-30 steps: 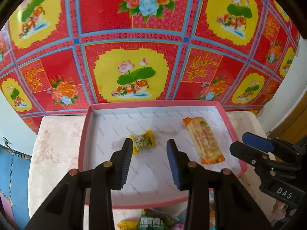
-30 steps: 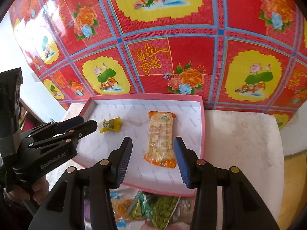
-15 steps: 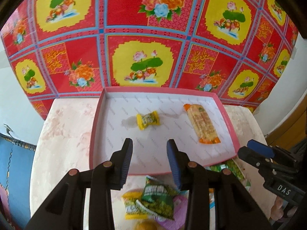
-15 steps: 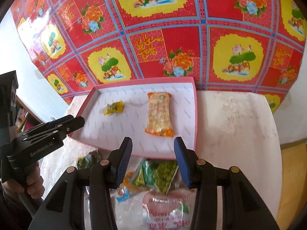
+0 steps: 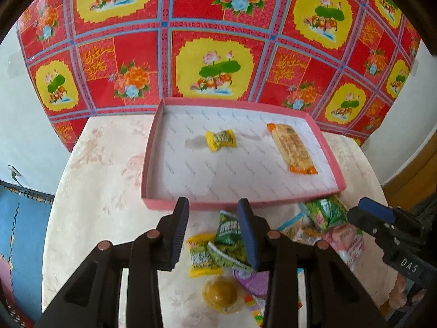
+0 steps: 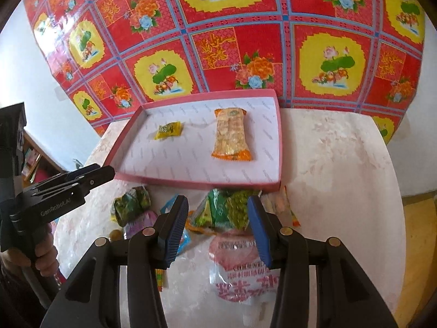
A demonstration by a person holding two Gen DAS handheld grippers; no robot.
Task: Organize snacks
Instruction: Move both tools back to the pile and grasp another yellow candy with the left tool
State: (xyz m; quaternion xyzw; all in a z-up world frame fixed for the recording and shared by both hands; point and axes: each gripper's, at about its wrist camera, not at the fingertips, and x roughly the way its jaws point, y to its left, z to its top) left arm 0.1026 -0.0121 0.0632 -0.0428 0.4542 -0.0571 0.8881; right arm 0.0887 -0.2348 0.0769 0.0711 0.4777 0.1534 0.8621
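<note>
A pink-rimmed white tray (image 5: 164, 203) (image 6: 196, 184) holds a small yellow candy (image 5: 220, 140) (image 6: 168, 130) and a long orange cracker pack (image 5: 292, 148) (image 6: 231, 135). In front of the tray lies a pile of loose snacks: green pea packs (image 5: 230, 236) (image 6: 230, 210), a yellow pack (image 5: 199, 257), a round jelly cup (image 5: 219, 294), a pink pouch (image 6: 240, 268). My left gripper (image 5: 214, 232) is open and empty above the pile's left part. My right gripper (image 6: 217, 228) is open and empty over the green packs.
The snacks sit on a pale marbled table (image 5: 95, 218) against a red and yellow flowered cloth (image 5: 218, 41). The table's left edge drops to a blue floor area (image 5: 19, 232). A wooden floor (image 6: 418, 246) shows right of the table.
Both grippers have pulled back from above the tray toward the table's front. The snack pile in front of the tray has come into view. Both stay open.
</note>
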